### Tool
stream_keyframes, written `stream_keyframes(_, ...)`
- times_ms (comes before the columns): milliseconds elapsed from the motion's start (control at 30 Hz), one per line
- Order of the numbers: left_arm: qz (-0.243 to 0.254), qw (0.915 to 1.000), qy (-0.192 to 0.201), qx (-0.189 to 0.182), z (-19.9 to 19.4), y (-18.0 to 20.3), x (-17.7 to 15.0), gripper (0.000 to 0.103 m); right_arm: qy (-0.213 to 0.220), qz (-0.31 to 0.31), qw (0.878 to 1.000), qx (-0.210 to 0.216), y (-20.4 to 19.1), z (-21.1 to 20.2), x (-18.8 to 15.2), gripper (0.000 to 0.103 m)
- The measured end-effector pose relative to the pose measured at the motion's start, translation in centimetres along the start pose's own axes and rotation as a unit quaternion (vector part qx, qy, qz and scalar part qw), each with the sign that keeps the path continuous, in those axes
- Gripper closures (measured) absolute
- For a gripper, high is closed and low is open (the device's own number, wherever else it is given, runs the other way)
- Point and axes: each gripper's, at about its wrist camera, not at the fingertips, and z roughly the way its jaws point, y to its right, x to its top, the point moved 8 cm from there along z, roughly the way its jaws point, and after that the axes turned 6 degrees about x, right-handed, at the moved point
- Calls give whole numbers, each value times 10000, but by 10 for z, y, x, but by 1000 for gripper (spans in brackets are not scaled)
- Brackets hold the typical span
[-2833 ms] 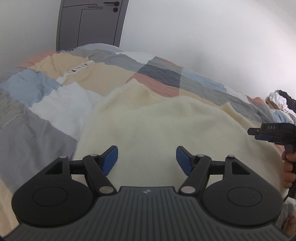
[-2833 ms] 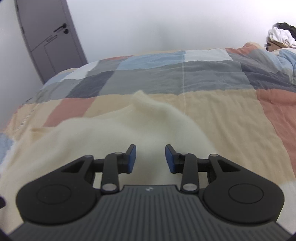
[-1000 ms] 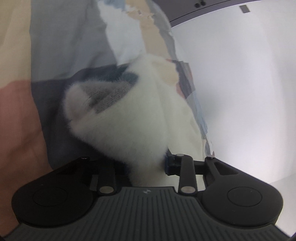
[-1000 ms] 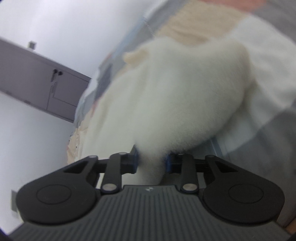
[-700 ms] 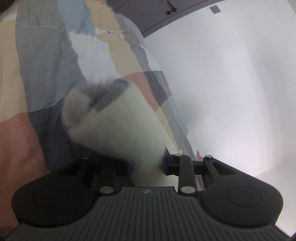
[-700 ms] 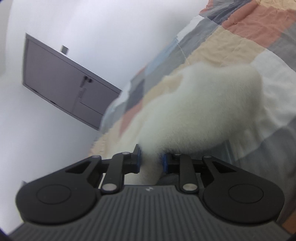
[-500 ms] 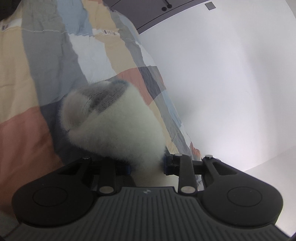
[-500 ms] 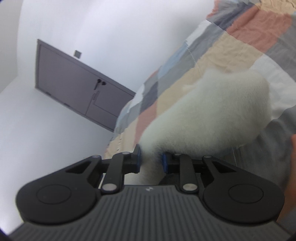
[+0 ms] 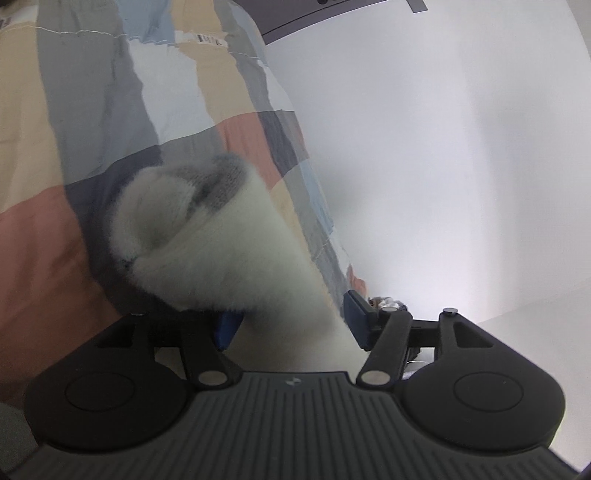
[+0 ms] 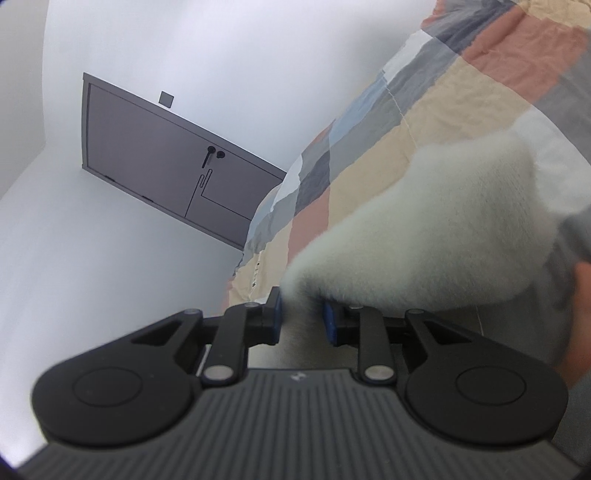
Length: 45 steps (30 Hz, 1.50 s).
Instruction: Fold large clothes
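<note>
In the left wrist view the patchwork bedspread [image 9: 110, 110], in blocks of grey, tan, pale blue, white and terracotta, fills the left side and runs up toward the top, where a white label with dark print [image 9: 207, 38] lies on a tan patch. To the right of the bed's edge stands a plain white wall [image 9: 443, 147], and at the very top a strip of a grey door [image 9: 314, 14] shows. The fluffy cream sweater [image 9: 207, 243] bunches up in front of the left gripper [image 9: 291, 321], its grey knit inner side turned outward at the top of the fold; its fabric passes down between the blue fingers [image 9: 356, 317], which stand spread apart with the cloth loose between them rather than pinched. Beyond the right finger a small patch of other clothing is visible but too small to make out. In the right wrist view the left side is white wall [image 10: 129, 55] with the grey door [image 10: 166, 170] tilted across it, a black handle [image 10: 208, 155] on it and a small grey square plate [image 10: 166, 99] above. The bed [image 10: 461, 92] takes the right half, its edge falling away toward the door. The same sweater [image 10: 424, 229] drapes over the right gripper [image 10: 301, 321], whose blue fingers [image 10: 275, 317] are drawn close and clamp a fold of the cream fabric. At the far right edge a bit of the person's skin [image 10: 580, 314] shows beside grey cloth.
</note>
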Motion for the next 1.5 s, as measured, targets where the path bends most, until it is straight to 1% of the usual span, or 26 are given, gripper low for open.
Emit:
stream_keyframes(67, 9, 10000, -1, -38, 4, 5, 8, 36, -27, 10, 10000, -4, -4, 7, 9, 76)
stream_keyframes(233, 549, 9984, 98, 72, 34, 21, 35, 36, -60, 13, 10000, 34, -11, 32, 32, 75)
stream_keyframes(267, 580, 9982, 97, 89, 43, 21, 42, 36, -84, -47, 9999, 42, -10, 40, 37, 75)
stream_keyframes(333, 486, 9987, 116, 107, 58, 20, 53, 36, -81, -75, 9999, 8, -5, 56, 50, 75)
stream_keyframes(367, 548, 9983, 140, 124, 64, 20, 58, 36, -71, -57, 10000, -18, -2, 63, 55, 75)
stream_keyframes(433, 760, 9964, 250, 278, 79, 19, 69, 36, -38, -126, 9998, -114, 3, 78, 64, 75)
stream_keyframes(533, 954, 9930, 396, 570, 105, 9, 85, 35, 6, -478, 9982, -368, 9, 100, 76, 75)
stream_keyframes(600, 1119, 9894, 301, 875, 128, -5, 92, 35, -120, -698, 9950, -698, 22, 118, 83, 75)
stream_keyframes(633, 1085, 9888, 292, 979, 138, -12, 97, 35, -157, -740, 9934, -866, 31, 126, 86, 75)
stream_keyframes(667, 1062, 9891, 308, 970, 146, -17, 101, 35, -205, -782, 9920, -971, 39, 134, 89, 75)
stream_keyframes(733, 1201, 9871, 313, 1014, 161, -23, 108, 35, -344, -887, 9887, -1161, 52, 148, 90, 75)
stream_keyframes(833, 1584, 9783, 455, 1255, 179, -23, 114, 35, -502, -1214, 9817, -1376, 66, 164, 88, 76)
stream_keyframes(900, 1765, 9735, 570, 1338, 190, -26, 115, 35, -646, -1431, 9757, -1529, 71, 178, 85, 78)
stream_keyframes(1000, 1716, 9736, 576, 1388, 202, -36, 117, 35, -742, -1957, 9630, -1697, 73, 195, 83, 79)
stream_keyframes(1067, 1739, 9732, 567, 1395, 208, -39, 121, 35, -845, -2254, 9544, -1763, 74, 207, 82, 79)
stream_keyframes(1167, 1621, 9762, 536, 1335, 214, -43, 128, 36, -1014, -2452, 9468, -1822, 82, 220, 84, 80)
stream_keyframes(1267, 1642, 9763, 499, 1315, 220, -45, 132, 36, -1085, -2385, 9487, -1768, 90, 225, 87, 80)
stream_keyframes(1367, 1829, 9717, 491, 1410, 220, -41, 129, 36, -1084, -2427, 9476, -1771, 90, 225, 85, 80)
stream_keyframes(1467, 2096, 9643, 557, 1523, 218, -35, 123, 35, -1098, -2670, 9391, -1866, 83, 226, 80, 80)
stream_keyframes(1500, 2231, 9602, 584, 1578, 218, -32, 120, 34, -1083, -2742, 9364, -1902, 80, 225, 78, 80)
